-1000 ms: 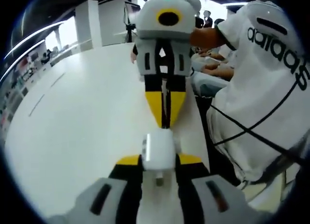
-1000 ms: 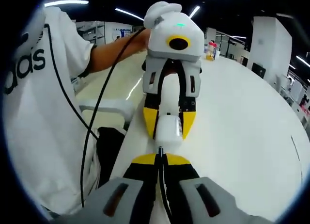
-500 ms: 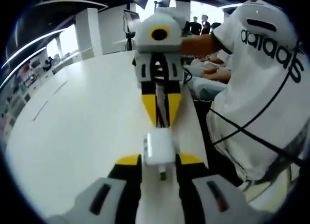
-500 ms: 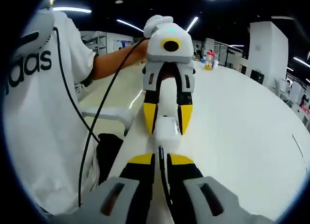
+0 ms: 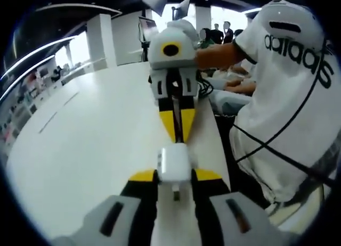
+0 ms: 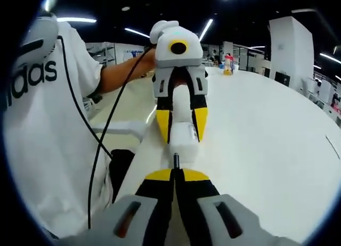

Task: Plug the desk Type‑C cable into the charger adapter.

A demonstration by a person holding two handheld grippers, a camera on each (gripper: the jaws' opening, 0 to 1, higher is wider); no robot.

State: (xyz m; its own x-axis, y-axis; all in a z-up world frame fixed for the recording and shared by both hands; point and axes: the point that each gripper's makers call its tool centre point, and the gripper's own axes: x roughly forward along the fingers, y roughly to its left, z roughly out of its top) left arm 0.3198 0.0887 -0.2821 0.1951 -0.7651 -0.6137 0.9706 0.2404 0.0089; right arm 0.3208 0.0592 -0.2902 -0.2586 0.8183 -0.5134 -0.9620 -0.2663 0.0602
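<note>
white adidas t-shirt (image 5: 287,97), grey grippers, yellow-tipped fingers (image 5: 141,176).

Left gripper (image 5: 174,177) and right gripper (image 6: 176,174) face each other nose to nose above the table (image 5: 90,145) near its edge, adapter (image 5: 173,163) in the left's jaws, cable plug (image 6: 176,160) in the right's, just apart, person (image 6: 37,139) alongside the edge.

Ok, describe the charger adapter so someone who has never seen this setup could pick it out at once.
Start at the big white table, near the edge where a person in a white shirt sits. Two yellow-tipped tongs face each other there. The charger adapter is the small white block clamped in the left tongs; the right tongs pinch a thin dark cable instead.
</note>
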